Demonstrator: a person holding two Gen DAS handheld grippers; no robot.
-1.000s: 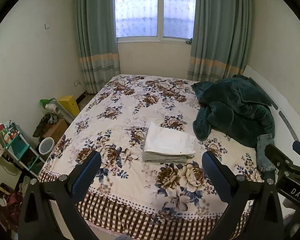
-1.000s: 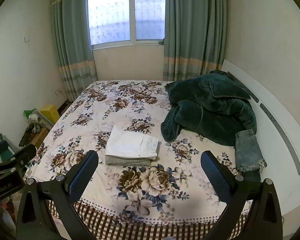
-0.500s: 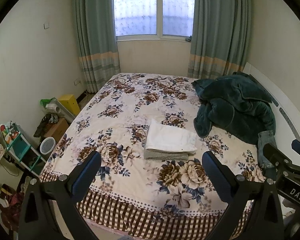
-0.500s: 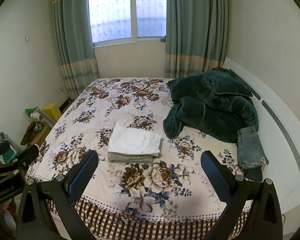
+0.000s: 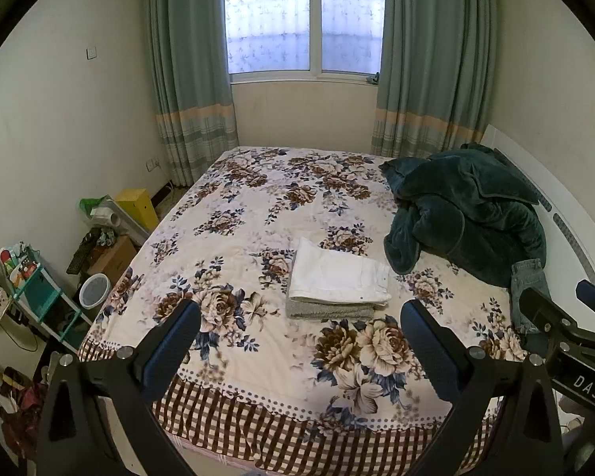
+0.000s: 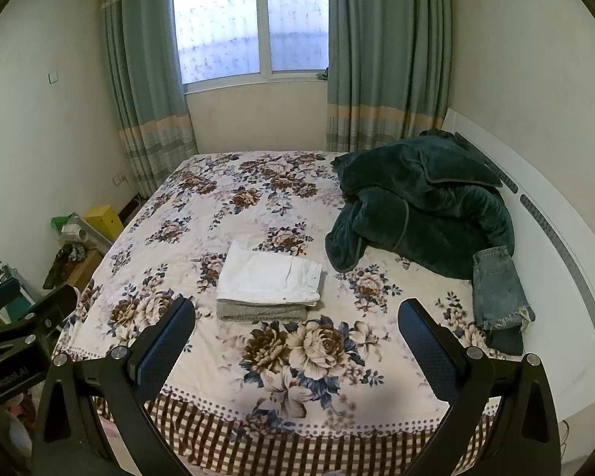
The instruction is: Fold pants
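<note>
A bed [image 5: 258,214] with a flowered cover fills most of both views, its checked edge nearest the cameras. Behind it hang green curtains [image 5: 190,63] on either side of a window [image 5: 305,20]. On the right side of the bed, against the white headboard [image 6: 555,246], lies a heap of dark green blanket [image 6: 420,206] — bunched, not spread. A pair of denim shorts [image 6: 496,285] lies at the near end of that heap, one frayed hem toward the foot of the bed.

Near the middle of the bed sit the white pants [image 5: 337,277], folded into a flat rectangle and lying on top of a folded grey towel [image 5: 329,312], whose edge shows along the near side. The stack is well apart from the blanket.

On the floor to the left of the bed stand a yellow box [image 5: 139,206], a teal shelf [image 5: 39,297] and a small white bin [image 5: 94,289].

The left gripper [image 5: 299,341] hangs above the foot of the bed, fingers spread wide and holding nothing. The right gripper [image 6: 297,337] does likewise — wide apart, nothing between the pads, clear of the pants.
</note>
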